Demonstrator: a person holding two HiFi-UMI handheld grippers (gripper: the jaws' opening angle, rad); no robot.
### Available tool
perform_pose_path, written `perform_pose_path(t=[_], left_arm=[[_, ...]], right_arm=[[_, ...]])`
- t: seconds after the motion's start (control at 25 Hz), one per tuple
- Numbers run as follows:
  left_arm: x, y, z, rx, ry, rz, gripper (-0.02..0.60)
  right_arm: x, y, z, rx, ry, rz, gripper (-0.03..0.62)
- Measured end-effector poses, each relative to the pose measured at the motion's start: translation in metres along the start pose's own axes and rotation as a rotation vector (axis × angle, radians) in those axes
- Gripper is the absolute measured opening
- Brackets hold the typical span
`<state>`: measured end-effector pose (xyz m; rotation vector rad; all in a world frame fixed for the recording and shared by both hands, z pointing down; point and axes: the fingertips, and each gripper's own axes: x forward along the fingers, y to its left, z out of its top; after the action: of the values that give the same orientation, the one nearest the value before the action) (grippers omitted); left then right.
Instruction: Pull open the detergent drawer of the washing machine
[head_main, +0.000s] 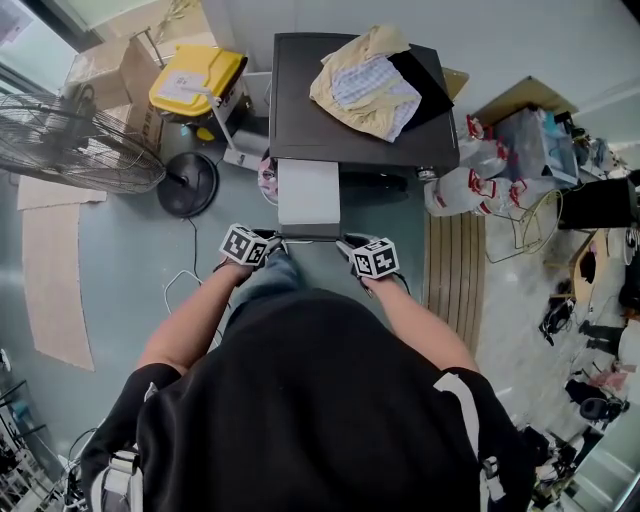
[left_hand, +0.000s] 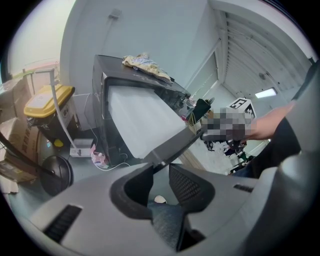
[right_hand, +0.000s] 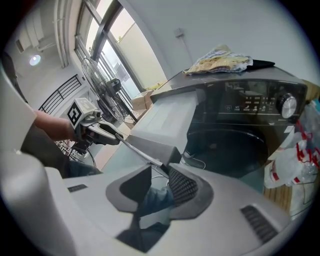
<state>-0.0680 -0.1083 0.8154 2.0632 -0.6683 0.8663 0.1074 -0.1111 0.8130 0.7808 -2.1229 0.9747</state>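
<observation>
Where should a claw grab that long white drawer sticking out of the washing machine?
Take the flat grey front panel at the outer end of the drawer, coming from the front, where the person stands. It is a thin plate across the tray's end, so open jaws can straddle its edge. The left claw and right claw sit at its corners.

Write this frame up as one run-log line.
detergent drawer: extended out of washing machine | left hand-held gripper: jaws apart at drawer front | right hand-held gripper: same | clothes: on machine top
</observation>
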Motion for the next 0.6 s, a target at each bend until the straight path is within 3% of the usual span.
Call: perform_pose_path(t=[0.6], left_arm=[[-0.004,-0.001,-0.006,-0.044,-0.03,0.006,0.097]], right_arm=[[-0.006,0.0,-0.011,-0.013,0.028,-0.009,0.067]])
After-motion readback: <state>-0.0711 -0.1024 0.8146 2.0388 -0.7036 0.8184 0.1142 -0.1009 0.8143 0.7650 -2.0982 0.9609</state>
